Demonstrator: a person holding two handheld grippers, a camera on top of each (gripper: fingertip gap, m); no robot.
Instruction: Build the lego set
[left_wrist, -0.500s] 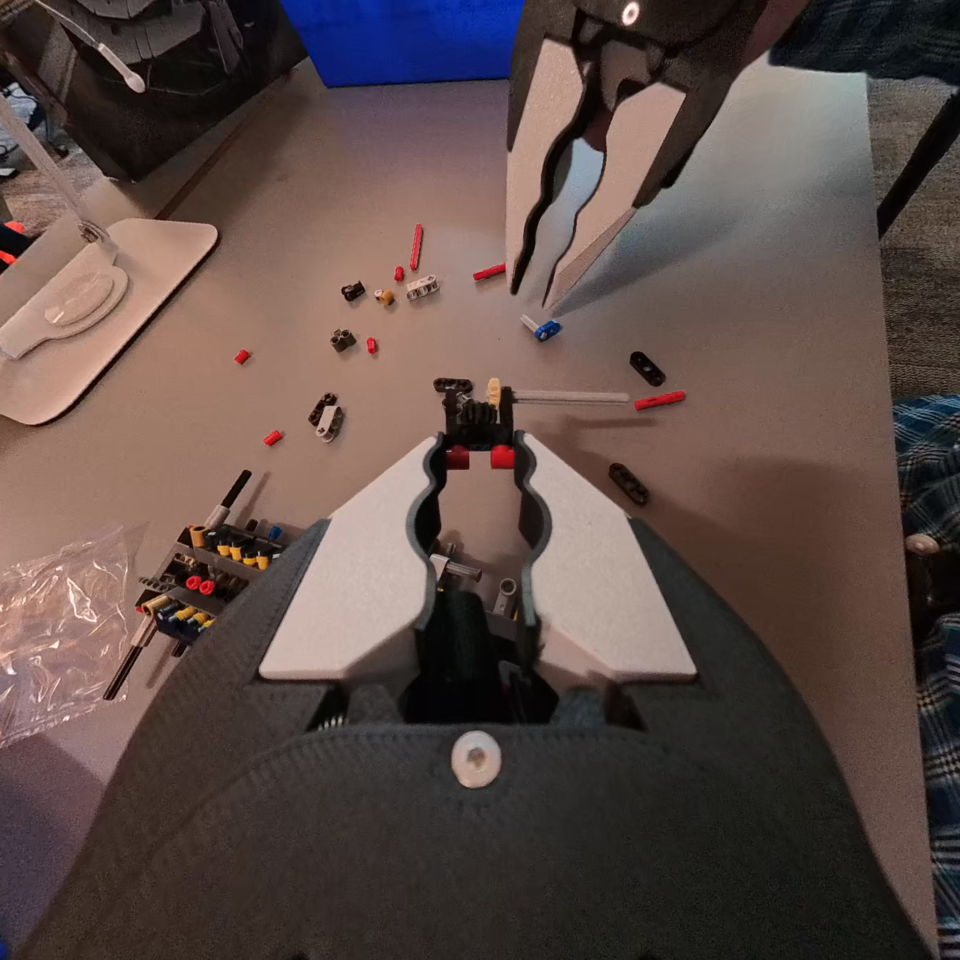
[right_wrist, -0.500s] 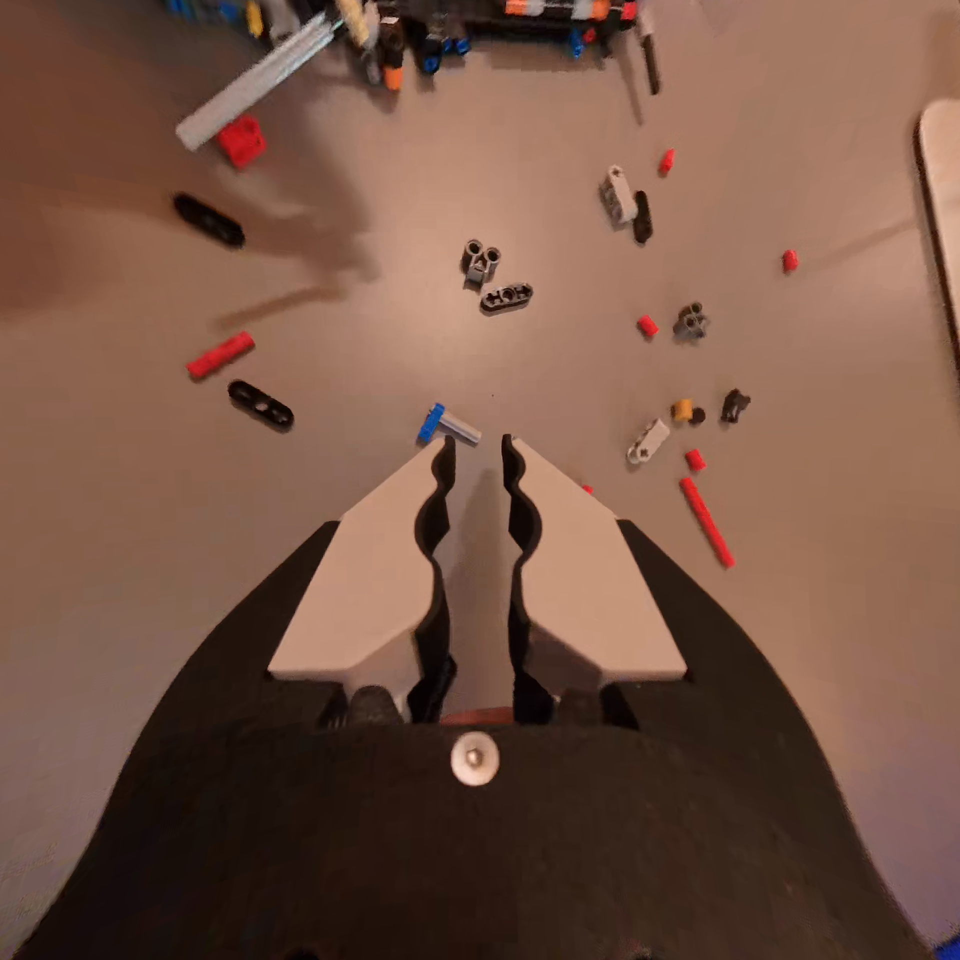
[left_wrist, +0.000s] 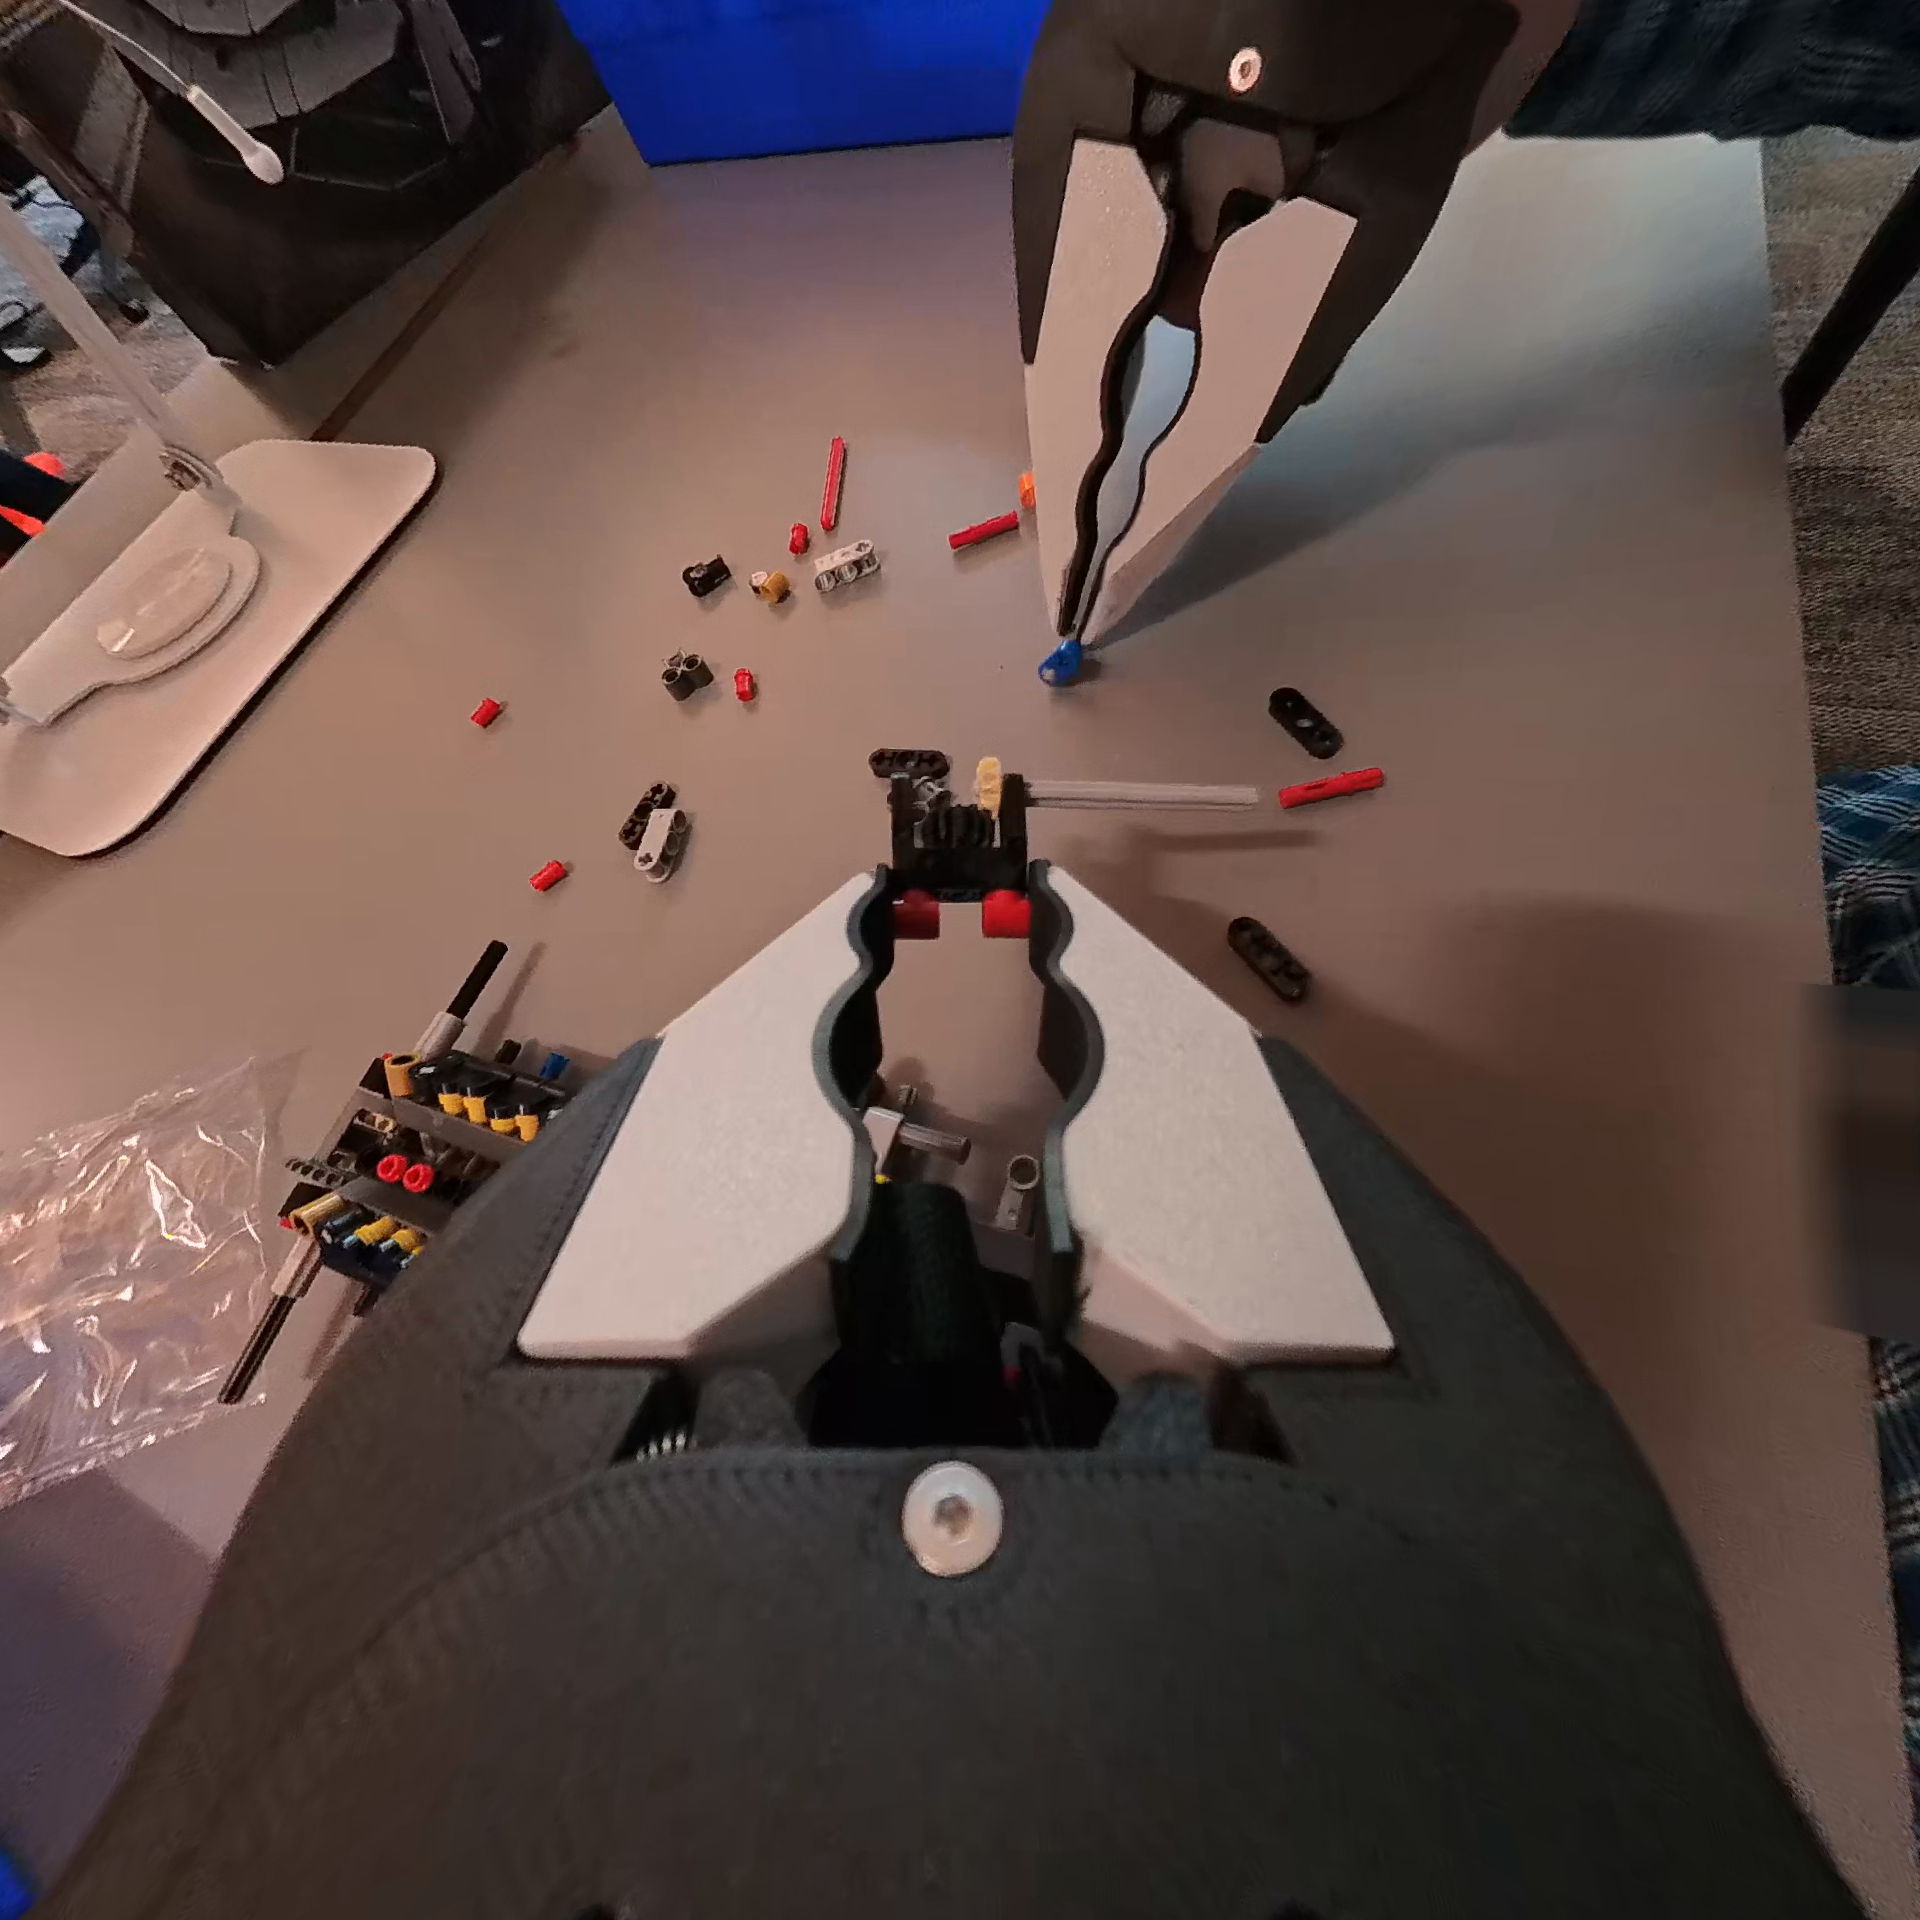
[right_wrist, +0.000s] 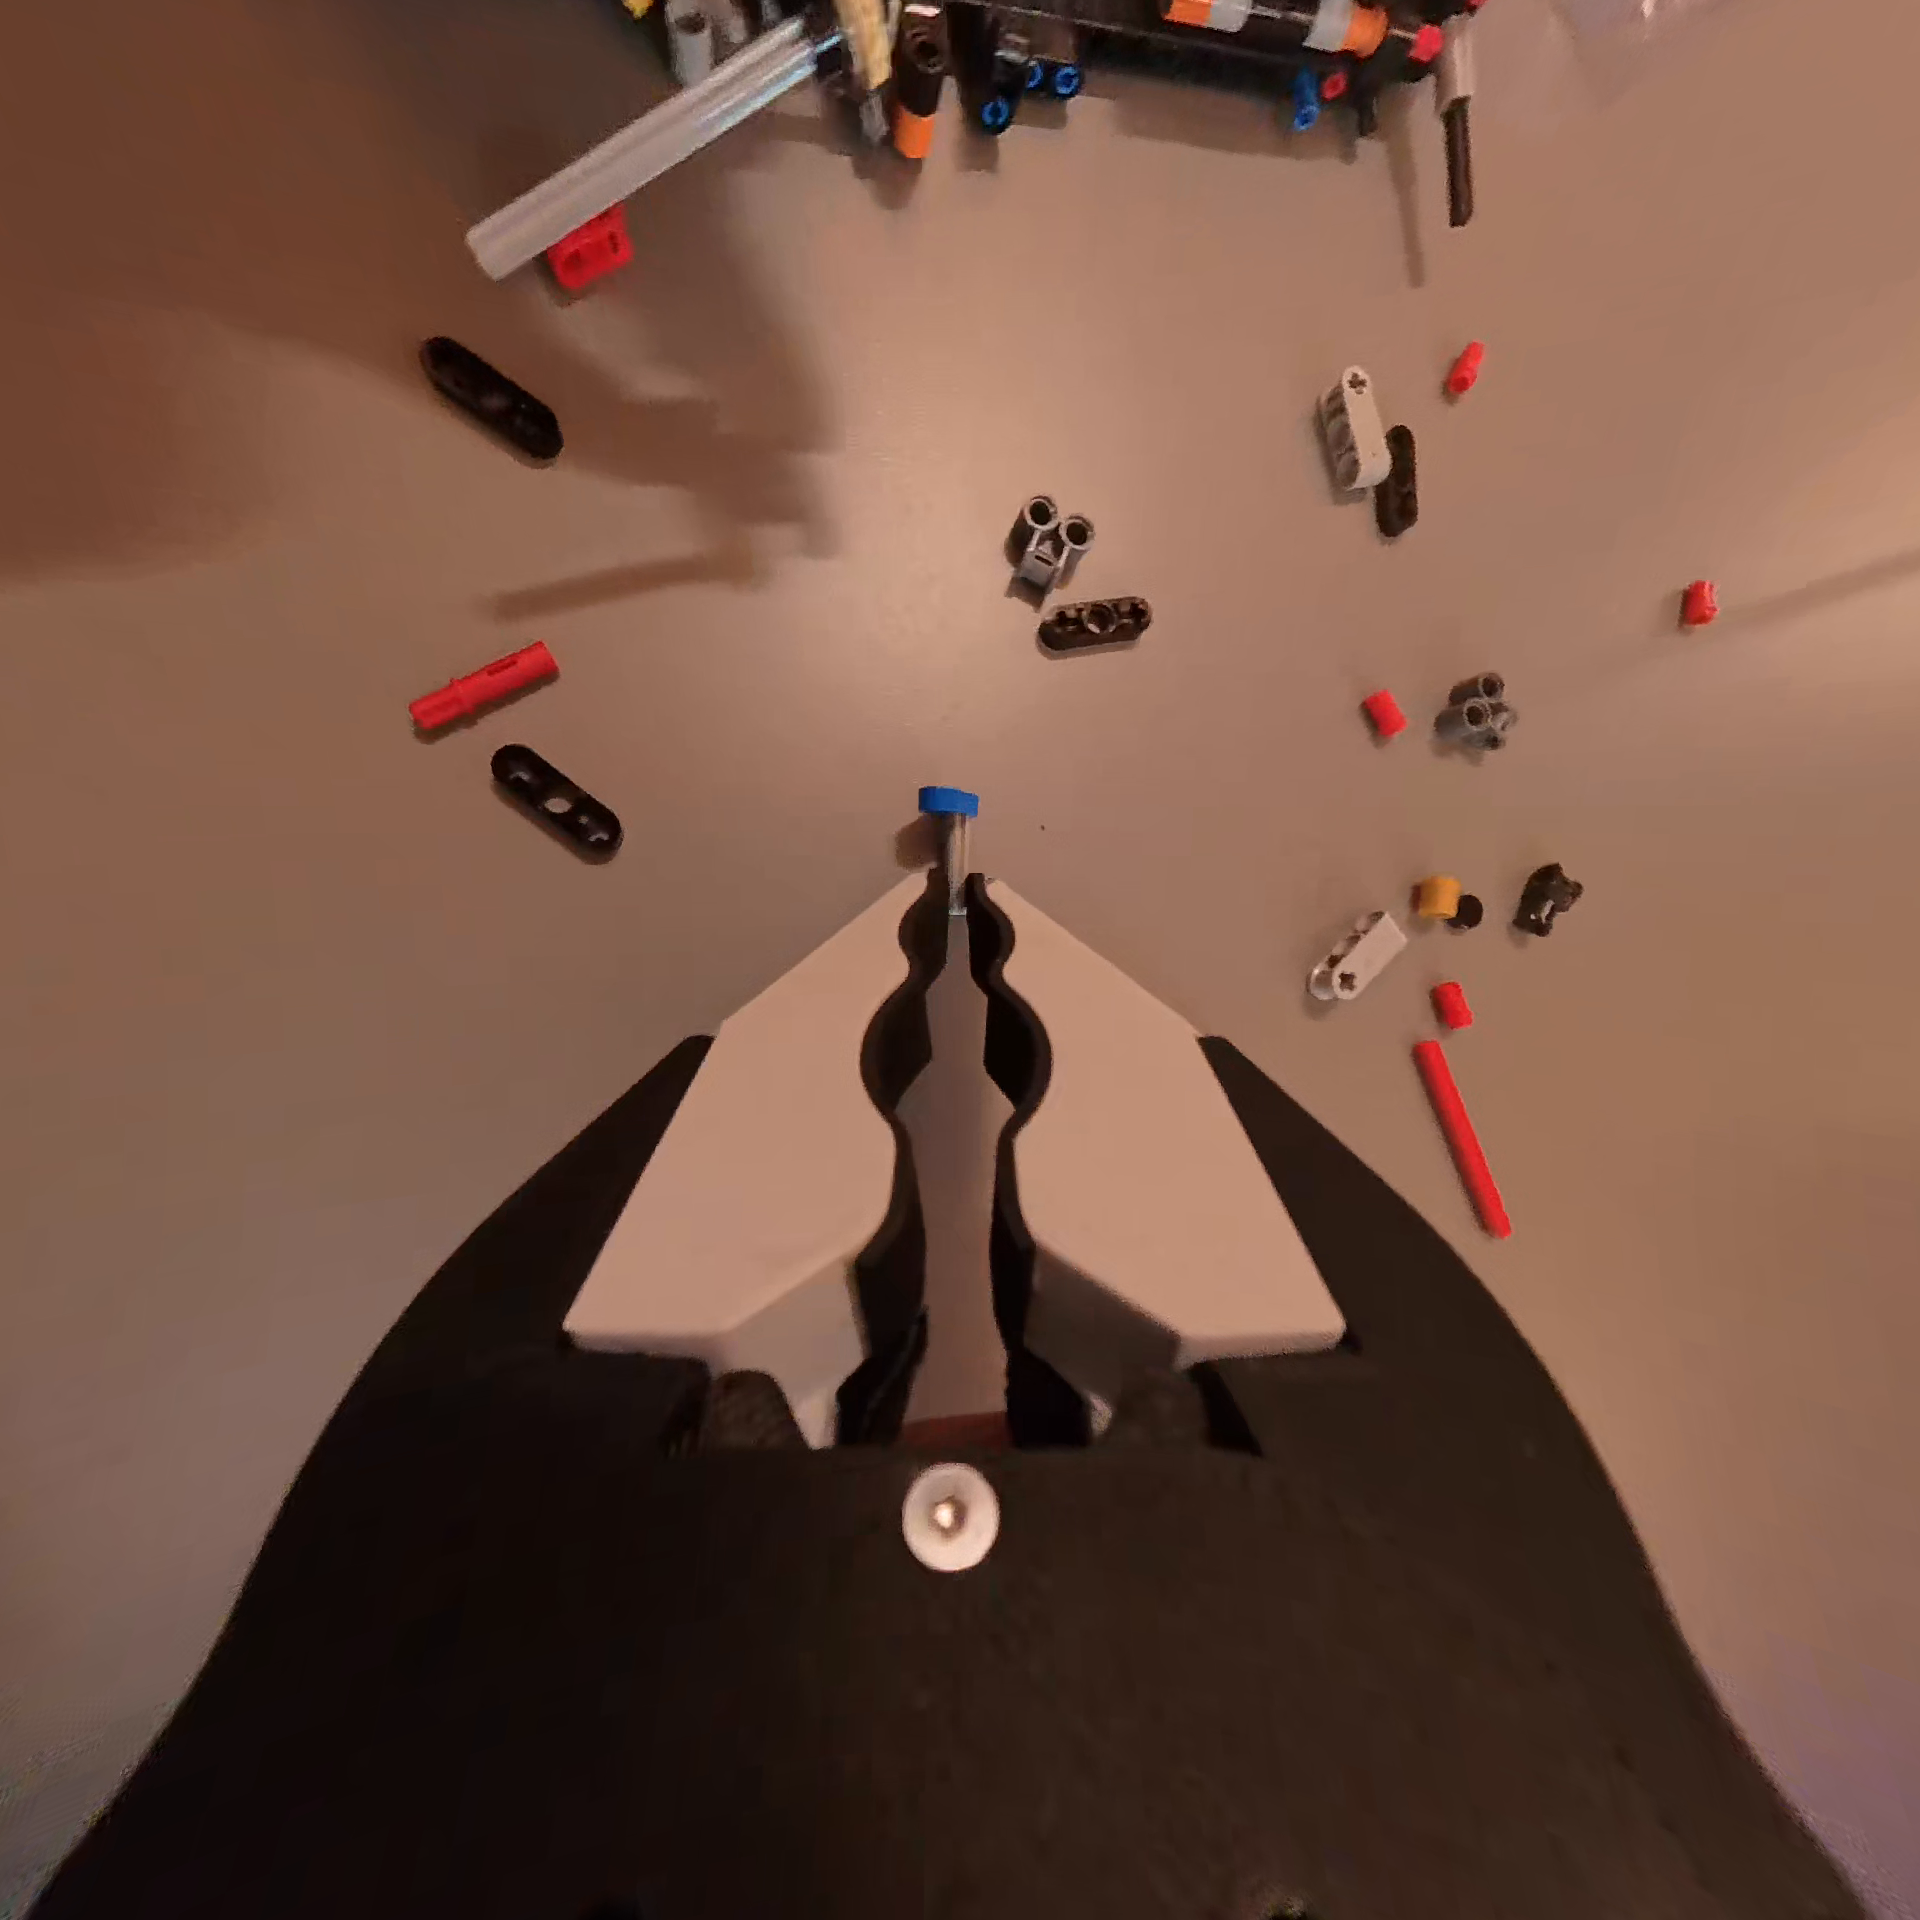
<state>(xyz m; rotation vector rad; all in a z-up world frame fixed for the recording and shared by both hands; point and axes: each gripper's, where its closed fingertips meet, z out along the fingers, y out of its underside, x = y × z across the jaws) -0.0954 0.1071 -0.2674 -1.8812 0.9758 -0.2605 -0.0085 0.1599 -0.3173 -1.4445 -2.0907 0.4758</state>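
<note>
**Right claw pinches a blue-capped pin; left claw grips the small assembly**

The right claw (right_wrist: 961, 896) is pressed onto the grey shaft of a blue-capped pin (right_wrist: 950, 821), tip down at the bench (right_wrist: 260, 1039). The left claw (left_wrist: 961, 902) clamps a black assembly (left_wrist: 956, 836) with a grey axle (left_wrist: 1138, 795), seemingly resting on the bench. Loose red and black pieces lie scattered around; a larger build (left_wrist: 416, 1153) sits left.
</note>
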